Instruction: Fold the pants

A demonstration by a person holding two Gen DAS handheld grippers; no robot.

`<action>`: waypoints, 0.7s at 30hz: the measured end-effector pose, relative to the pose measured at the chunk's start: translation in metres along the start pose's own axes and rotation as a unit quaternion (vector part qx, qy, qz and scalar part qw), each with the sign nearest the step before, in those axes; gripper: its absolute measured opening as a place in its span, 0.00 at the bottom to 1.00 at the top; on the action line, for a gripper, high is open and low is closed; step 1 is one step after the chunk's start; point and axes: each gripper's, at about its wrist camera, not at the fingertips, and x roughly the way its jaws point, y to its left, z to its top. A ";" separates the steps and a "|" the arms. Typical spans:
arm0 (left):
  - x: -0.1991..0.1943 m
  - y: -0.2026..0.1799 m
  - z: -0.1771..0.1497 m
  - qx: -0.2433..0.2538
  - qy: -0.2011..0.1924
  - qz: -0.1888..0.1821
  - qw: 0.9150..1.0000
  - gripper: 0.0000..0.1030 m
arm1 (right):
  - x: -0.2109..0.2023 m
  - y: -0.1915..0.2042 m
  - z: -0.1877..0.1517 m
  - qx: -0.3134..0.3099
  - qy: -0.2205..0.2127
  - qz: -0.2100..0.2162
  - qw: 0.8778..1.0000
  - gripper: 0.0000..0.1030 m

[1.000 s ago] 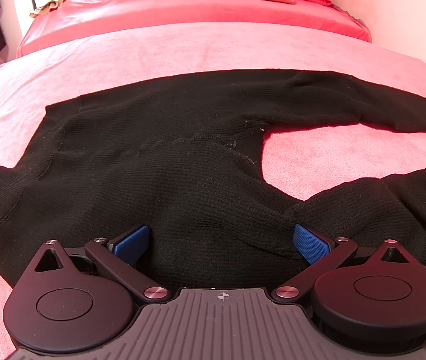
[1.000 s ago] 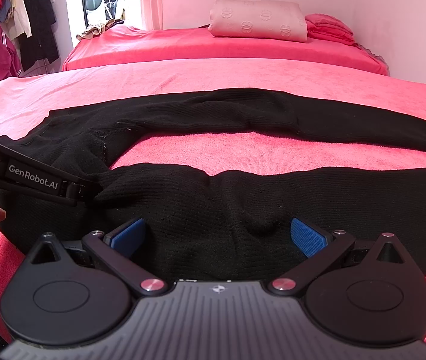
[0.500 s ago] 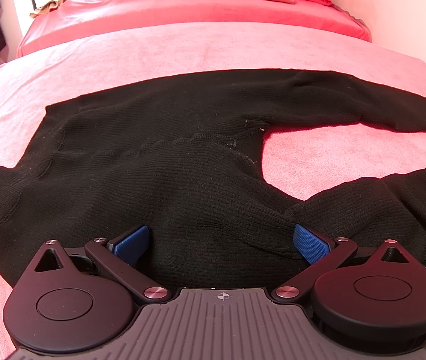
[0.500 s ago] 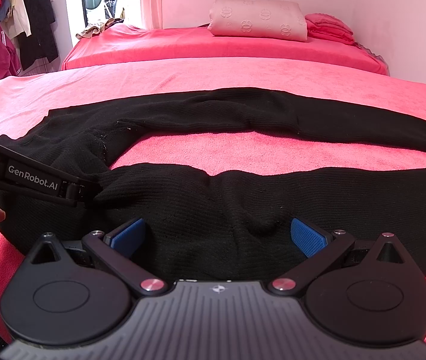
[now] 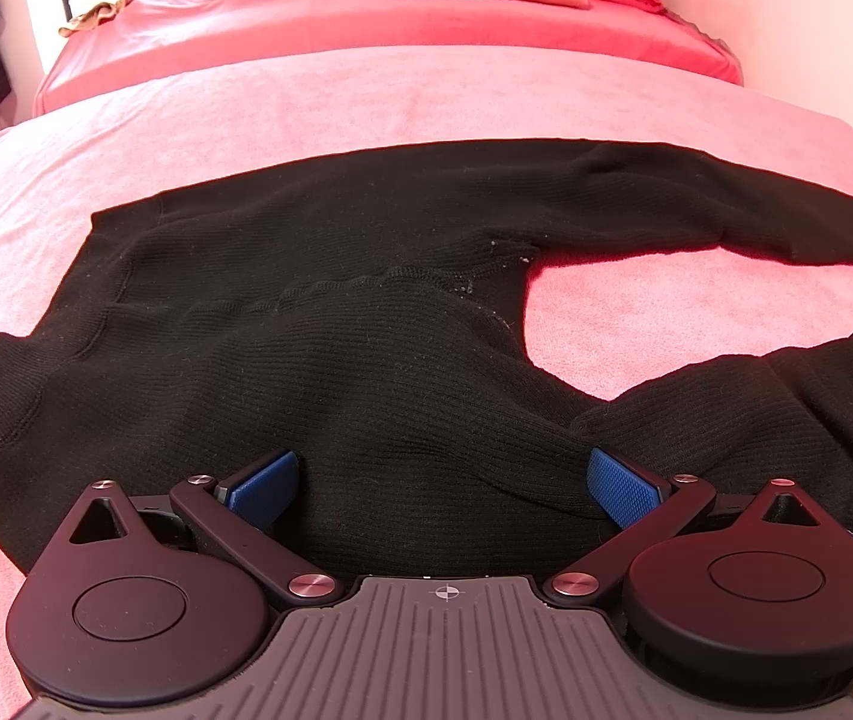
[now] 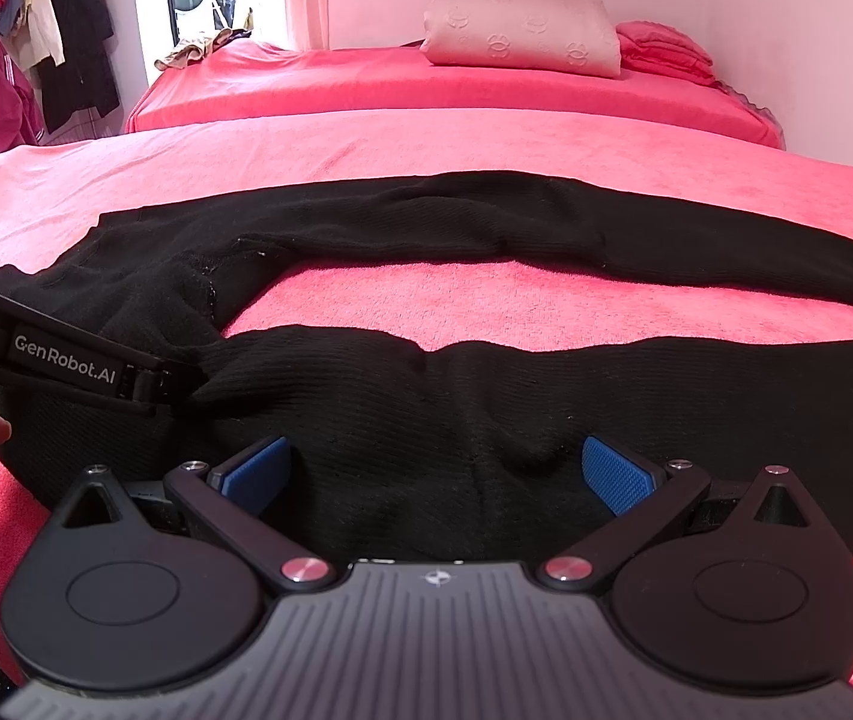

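Clothes rack (image 6: 36,60) visible right wrist view only.

both legs of the black knit pants (image 5: 366,372) run past the right edge, cuffs unseen; their near hem hides behind the left gripper (image 5: 444,480).

I see the pants (image 5: 366,372) as matt black ribbed knit on a bedcover (image 5: 306,102) of nappy pink terry — while my left gripper (image 5: 444,483) and right gripper (image 6: 438,471) show matt black plastic, knurled blue pads (image 6: 612,474) and shiny metal pivots (image 6: 305,569).
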 end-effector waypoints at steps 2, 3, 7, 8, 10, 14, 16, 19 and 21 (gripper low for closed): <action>-0.001 0.001 0.000 0.002 0.000 -0.003 1.000 1.00 | 0.001 0.001 0.003 -0.007 0.005 0.004 1.000 1.00; -0.001 0.002 0.000 0.004 0.000 -0.006 1.000 1.00 | 0.001 0.001 0.005 -0.012 0.008 0.007 1.000 1.00; -0.005 0.010 0.000 -0.001 0.003 -0.022 1.000 1.00 | 0.001 0.003 0.015 -0.024 0.014 0.022 0.999 1.00; -0.007 0.010 0.000 -0.002 0.006 -0.023 1.000 1.00 | 0.000 0.004 0.018 -0.029 0.014 0.029 0.999 1.00; -0.017 0.016 0.000 -0.011 0.014 -0.031 0.999 1.00 | -0.002 0.007 0.024 -0.044 0.011 0.046 0.998 1.00; -0.053 0.041 -0.009 -0.038 -0.006 -0.053 0.998 1.00 | -0.010 0.021 0.042 -0.093 -0.004 0.097 0.991 1.00; -0.069 0.060 -0.014 -0.054 -0.030 -0.029 0.998 1.00 | -0.012 0.029 0.057 -0.121 -0.016 0.129 0.984 1.00; -0.086 0.095 -0.021 -0.094 -0.060 0.017 0.994 1.00 | -0.005 0.044 0.084 -0.161 -0.035 0.166 0.972 1.00; -0.087 0.122 -0.025 -0.127 -0.070 0.058 0.988 1.00 | 0.007 0.059 0.104 -0.187 -0.045 0.177 0.965 1.00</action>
